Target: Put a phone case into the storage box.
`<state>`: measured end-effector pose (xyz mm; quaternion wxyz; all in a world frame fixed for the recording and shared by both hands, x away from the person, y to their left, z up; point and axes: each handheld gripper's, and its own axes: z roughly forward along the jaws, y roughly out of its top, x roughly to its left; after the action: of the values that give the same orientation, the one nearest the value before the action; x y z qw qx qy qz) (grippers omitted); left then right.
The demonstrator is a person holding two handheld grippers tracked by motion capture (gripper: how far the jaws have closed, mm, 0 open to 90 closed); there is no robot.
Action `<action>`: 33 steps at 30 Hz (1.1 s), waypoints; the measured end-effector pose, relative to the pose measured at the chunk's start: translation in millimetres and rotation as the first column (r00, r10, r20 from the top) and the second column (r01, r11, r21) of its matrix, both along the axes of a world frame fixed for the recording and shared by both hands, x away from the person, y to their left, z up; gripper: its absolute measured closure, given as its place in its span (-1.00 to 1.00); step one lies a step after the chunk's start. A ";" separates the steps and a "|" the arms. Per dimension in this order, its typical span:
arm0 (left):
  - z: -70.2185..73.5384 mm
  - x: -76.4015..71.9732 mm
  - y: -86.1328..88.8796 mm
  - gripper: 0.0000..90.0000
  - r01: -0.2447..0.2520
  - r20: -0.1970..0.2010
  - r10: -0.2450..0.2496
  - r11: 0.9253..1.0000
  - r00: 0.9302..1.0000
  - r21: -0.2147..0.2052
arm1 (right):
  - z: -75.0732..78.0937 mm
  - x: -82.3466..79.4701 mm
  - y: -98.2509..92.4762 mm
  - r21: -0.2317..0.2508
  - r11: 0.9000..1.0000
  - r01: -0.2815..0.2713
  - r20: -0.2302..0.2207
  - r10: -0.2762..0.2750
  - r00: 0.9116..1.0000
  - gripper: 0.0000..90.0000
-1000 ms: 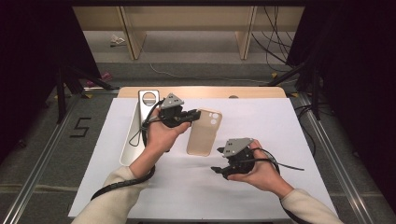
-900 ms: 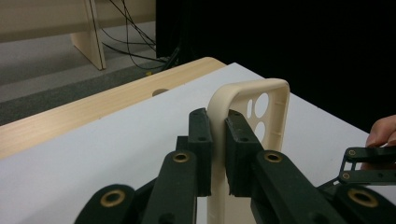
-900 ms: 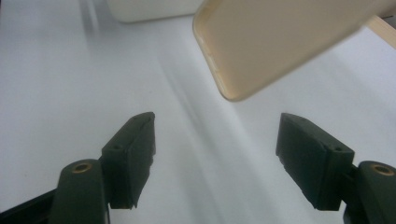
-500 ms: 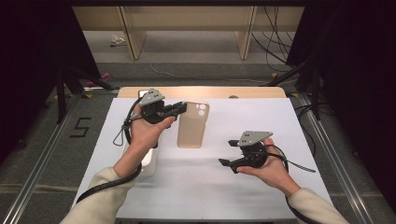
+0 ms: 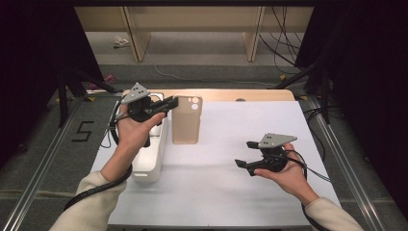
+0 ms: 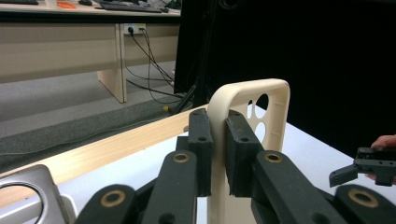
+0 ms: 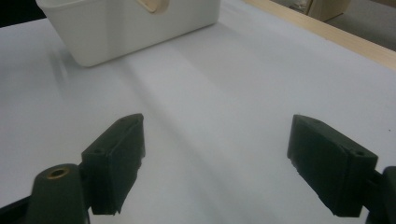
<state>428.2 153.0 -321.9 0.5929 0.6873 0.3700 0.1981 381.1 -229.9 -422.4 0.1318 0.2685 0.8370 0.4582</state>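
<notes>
A beige phone case (image 5: 186, 120) with camera holes at its far end hangs above the white table sheet. My left gripper (image 5: 171, 102) is shut on its left rim. In the left gripper view the two jaws (image 6: 218, 140) pinch the case's (image 6: 247, 100) edge, and the case stands upright. My right gripper (image 5: 244, 154) is held low over the sheet at the right, apart from the case. Its jaws (image 7: 215, 158) have just been opening and stand wide, with only bare sheet between them. It also shows far off in the left gripper view (image 6: 369, 165).
A long white box (image 5: 154, 154) lies on the sheet under my left hand, and it shows in the right gripper view (image 7: 126, 28) too. A silver plate with a ring (image 6: 23, 191) sits at its far end. The table's wooden edge (image 5: 240, 94) runs along the back.
My left hand has carried the phone case left and upward, over toward the white box. My right hand has drifted right, and its jaws stand wider apart.
</notes>
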 end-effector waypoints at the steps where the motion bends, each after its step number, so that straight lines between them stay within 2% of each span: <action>1: 0.7 -0.1 1.6 0.82 -0.003 0.000 0.003 1.000 1.000 -0.002 | -0.1 -0.4 -1.1 0.003 1.000 0.003 -0.001 -0.003 1.000 -0.58; 19: 7.7 1.1 28.5 0.81 -0.030 0.027 0.030 1.000 0.999 -0.005 | -0.1 -3.3 -12.4 0.008 1.000 0.020 -0.006 -0.020 1.000 -0.71; 33: 10.3 5.7 44.0 0.81 -0.040 0.036 0.039 0.999 0.999 0.020 | 0.0 -4.9 -17.8 0.017 0.999 0.037 -0.004 -0.037 0.999 -0.73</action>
<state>433.9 197.1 -311.6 0.5883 0.6822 0.3708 0.2258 376.2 -247.8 -422.4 0.1366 0.2858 0.8283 0.4622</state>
